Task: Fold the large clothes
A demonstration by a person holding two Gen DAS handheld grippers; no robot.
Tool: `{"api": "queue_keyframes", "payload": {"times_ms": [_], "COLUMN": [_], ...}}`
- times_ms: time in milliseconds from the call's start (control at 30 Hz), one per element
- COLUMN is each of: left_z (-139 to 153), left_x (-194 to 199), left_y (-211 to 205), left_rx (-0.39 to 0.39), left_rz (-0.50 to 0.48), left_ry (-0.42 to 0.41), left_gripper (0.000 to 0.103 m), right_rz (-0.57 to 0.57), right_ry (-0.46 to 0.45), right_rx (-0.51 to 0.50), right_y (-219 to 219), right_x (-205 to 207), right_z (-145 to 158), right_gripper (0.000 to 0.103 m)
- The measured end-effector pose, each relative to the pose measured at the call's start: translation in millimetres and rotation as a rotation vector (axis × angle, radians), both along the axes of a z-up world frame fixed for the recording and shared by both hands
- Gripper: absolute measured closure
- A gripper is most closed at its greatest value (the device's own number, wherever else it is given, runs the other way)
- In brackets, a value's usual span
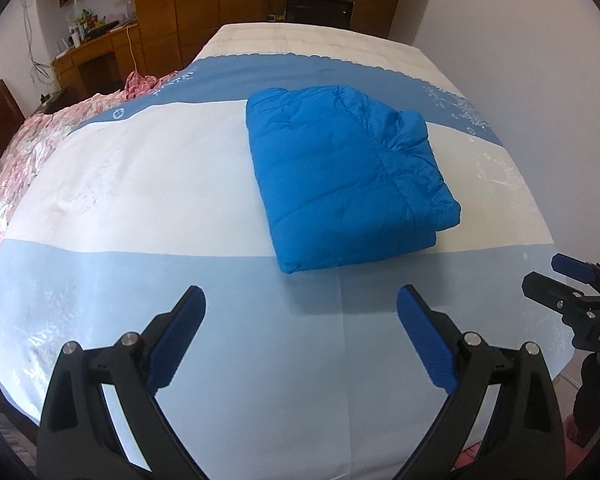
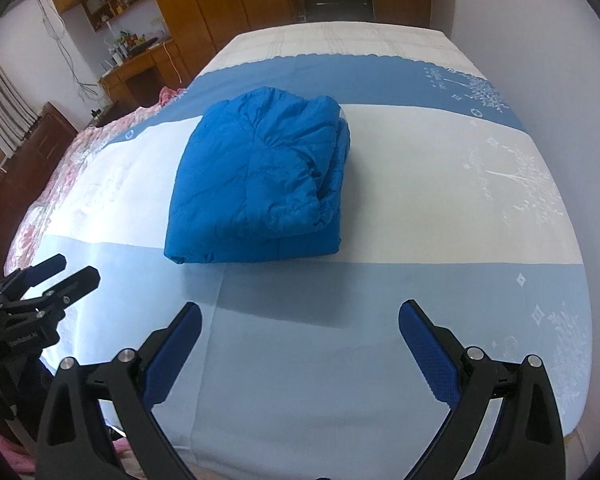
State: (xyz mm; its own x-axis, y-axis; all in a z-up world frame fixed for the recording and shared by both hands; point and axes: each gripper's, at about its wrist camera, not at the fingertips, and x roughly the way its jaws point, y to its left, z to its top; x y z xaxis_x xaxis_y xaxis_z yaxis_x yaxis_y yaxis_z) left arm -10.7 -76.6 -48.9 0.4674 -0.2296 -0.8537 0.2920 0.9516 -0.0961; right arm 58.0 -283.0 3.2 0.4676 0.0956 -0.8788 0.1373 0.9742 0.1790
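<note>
Left gripper (image 1: 300, 332) and right gripper (image 2: 300, 348) hang spread wide and empty above the near edge of a blue-and-white bedspread (image 1: 140, 184), well clear of a blue padded jacket (image 1: 340, 176) lying folded into a compact bundle mid-bed; the folding looks complete, with both tools apparently held back to leave it undisturbed

The right tool (image 2: 300, 322) hangs above the near edge of the bed, fingers spread wide and empty. A blue quilted padded jacket (image 2: 260, 178), folded into a compact bundle, lies on the blue-and-white banded bedsheet (image 2: 440, 200). The left tool (image 2: 66, 270) is visible at the left edge, fingers apart.
</note>
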Motion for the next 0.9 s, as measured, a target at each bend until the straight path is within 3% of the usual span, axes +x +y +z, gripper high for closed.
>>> {"api": "queue_keyframes", "payload": {"times_ms": [900], "left_z": [2], "left_x": [-17], "left_y": [9], "left_rx": [0.046], "left_rz": [0.003], "left_ry": [-0.02], "left_gripper": [0.007], "right_rz": [0.028], "right_ry": [-0.006], "right_rx": [0.019], "right_y": [7], "right_x": [-14], "right_z": [2], "right_gripper": [0.004]}}
